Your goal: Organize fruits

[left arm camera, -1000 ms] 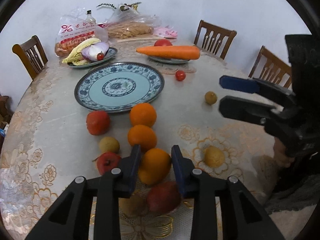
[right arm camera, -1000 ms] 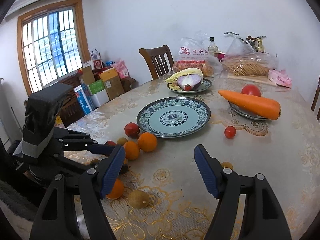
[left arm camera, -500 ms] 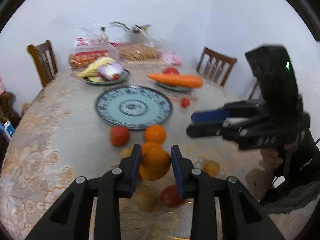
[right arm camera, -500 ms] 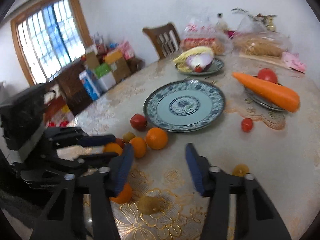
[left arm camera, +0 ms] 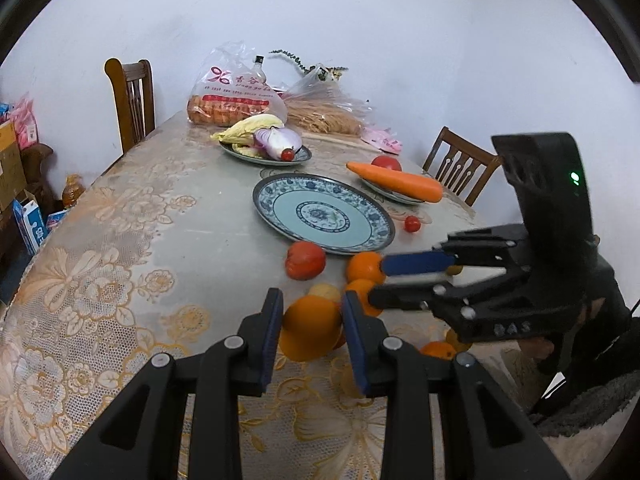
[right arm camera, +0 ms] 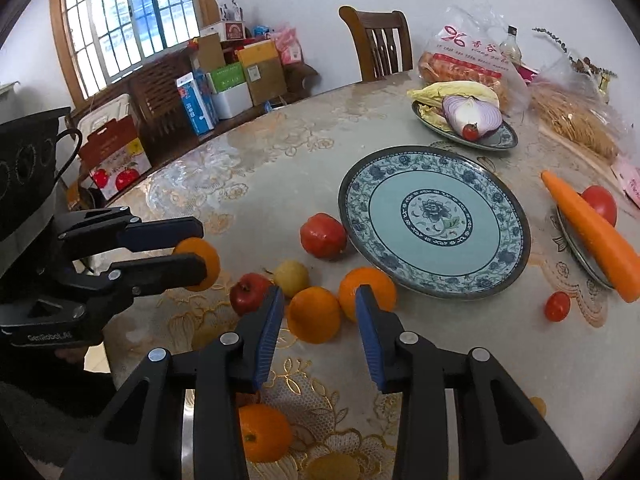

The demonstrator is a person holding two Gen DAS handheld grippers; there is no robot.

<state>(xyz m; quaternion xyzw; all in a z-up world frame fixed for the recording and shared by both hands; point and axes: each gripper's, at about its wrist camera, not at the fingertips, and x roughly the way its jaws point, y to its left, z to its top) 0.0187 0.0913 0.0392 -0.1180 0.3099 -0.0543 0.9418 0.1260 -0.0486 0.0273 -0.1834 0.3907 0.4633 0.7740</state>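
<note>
Left tongs [left arm camera: 310,322] grip an orange [left arm camera: 310,328], lifted clear of the tabletop [left arm camera: 192,240] on the near side of the empty blue plate [left arm camera: 322,214]. Right tongs [right arm camera: 320,312], just narrowed and still empty, frame a second orange [right arm camera: 314,314] lying near the plate's rim (not yet pinched). Next, probably: carry the held orange over the plate and lower it.

Bare tablecloth [left arm camera: 192,240] left of the blue plate [right arm camera: 508,256] (fruit crowds its near rim)

Both wrist views look down across the blue-patterned plate [left arm camera: 324,216].
</note>
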